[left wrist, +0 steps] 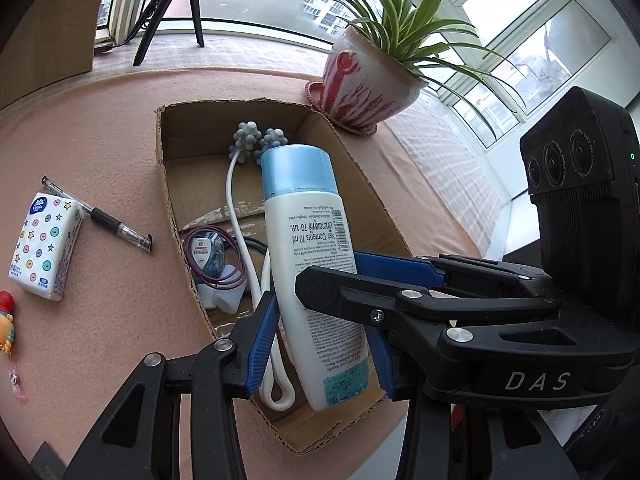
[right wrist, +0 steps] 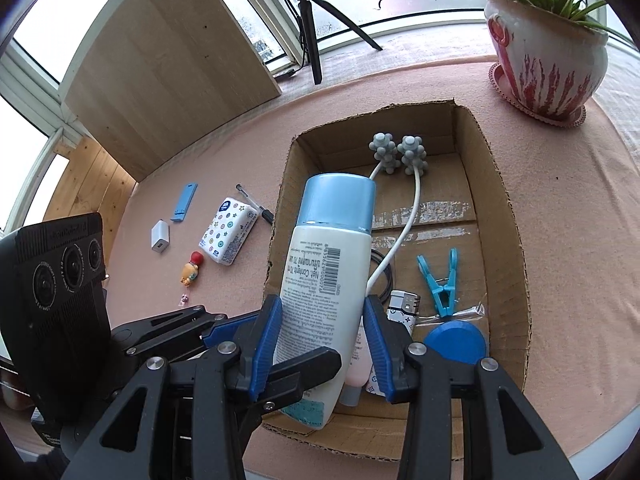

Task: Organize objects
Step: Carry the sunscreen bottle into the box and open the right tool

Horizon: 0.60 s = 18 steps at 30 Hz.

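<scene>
Left wrist view, from the left: a toy (left wrist: pixel 5 322) at the edge, a tissue pack (left wrist: pixel 44 246) and a pen (left wrist: pixel 98 216) lie on the pink cloth (left wrist: pixel 100 120), well apart from the box (left wrist: pixel 168 184). Over the open cardboard box a white bottle (left wrist: pixel 308 248) with a pale blue cap is held above the contents, cap toward the far wall. The left gripper (left wrist: pixel 320 356) has its blue pads clamped on the bottle's lower body, one on each side, and the right gripper (left wrist: pixel 360 280) crosses from the right, its pads pressed on the same bottle a little higher. Beneath lie a white looped massager (left wrist: pixel 236 184) with knobbly grey balls and a small packet with a maroon band (left wrist: pixel 212 252). A potted plant (left wrist: pixel 368 80) stands just beyond the box's far right corner. Right wrist view, from the left: the other gripper's camera block, then a white charger (right wrist: pixel 160 236), a blue stand (right wrist: pixel 185 202), the tissue pack (right wrist: pixel 230 230), the pen (right wrist: pixel 256 206) and the toy (right wrist: pixel 191 268) on the cloth (right wrist: pixel 560 200). Next the box (right wrist: pixel 516 240), with the bottle (right wrist: pixel 320 264) gripped between the right gripper's (right wrist: pixel 324 344) pads while the left gripper (right wrist: pixel 240 344) reaches in from the left, also closed on it. Inside to the right are the massager (right wrist: pixel 404 152), a blue peg (right wrist: pixel 440 280) and a blue lid (right wrist: pixel 456 342). The plant (right wrist: pixel 548 64) sits at far right.
</scene>
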Available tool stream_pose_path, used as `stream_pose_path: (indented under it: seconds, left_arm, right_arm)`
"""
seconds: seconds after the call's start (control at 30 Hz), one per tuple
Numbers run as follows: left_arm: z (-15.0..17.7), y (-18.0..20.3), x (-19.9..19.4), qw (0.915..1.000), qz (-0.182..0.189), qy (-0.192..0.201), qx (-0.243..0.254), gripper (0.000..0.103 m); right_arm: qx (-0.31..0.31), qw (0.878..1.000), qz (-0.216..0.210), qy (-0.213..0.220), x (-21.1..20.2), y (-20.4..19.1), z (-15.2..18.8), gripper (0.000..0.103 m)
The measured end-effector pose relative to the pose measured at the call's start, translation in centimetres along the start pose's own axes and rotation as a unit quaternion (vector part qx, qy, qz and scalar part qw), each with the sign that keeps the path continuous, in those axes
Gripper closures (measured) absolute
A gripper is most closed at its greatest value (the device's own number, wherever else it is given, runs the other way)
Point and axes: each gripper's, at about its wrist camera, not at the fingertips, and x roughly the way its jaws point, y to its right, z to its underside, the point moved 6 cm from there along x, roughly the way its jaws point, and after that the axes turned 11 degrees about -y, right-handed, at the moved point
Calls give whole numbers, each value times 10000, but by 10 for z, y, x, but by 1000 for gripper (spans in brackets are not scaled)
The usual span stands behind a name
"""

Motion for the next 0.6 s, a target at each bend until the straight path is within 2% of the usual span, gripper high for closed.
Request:
stream_pose_path:
  seconds: [0.23, 0.27, 0.3, 0.33, 0.37, 0.43, 0.6]
  left_arm:
    - [-2, 4, 7, 10000, 1, -59, 52, 57]
    - [-2, 3, 8, 10000, -31, -60, 47, 50]
    - [-3, 1, 8, 9999, -99, -58, 35, 36]
    - [-3, -1, 8, 9998, -188, -46, 22, 29]
    - [-3, -3, 8, 9997, -249, -34, 8, 24]
    - [-3, -6, 5, 9996, -281, -6, 12, 24]
    - [1, -11, -6, 9996, -278, 93, 21, 24]
  right_arm:
    - [33, 10000, 72, -5, 0, 8, 1, 64]
    - [39, 10000, 71, -4, 0, 9, 1, 64]
    - [43, 10000, 67, 12, 0, 9, 1, 64]
    - [62, 9999, 84, 50, -1, 10, 1, 63]
    - [90, 9999, 128, 67, -1, 11, 1, 56]
    - [157, 9996, 196, 159, -2, 13, -1, 45]
    - [271, 9991, 200, 249, -3, 15, -4, 44]
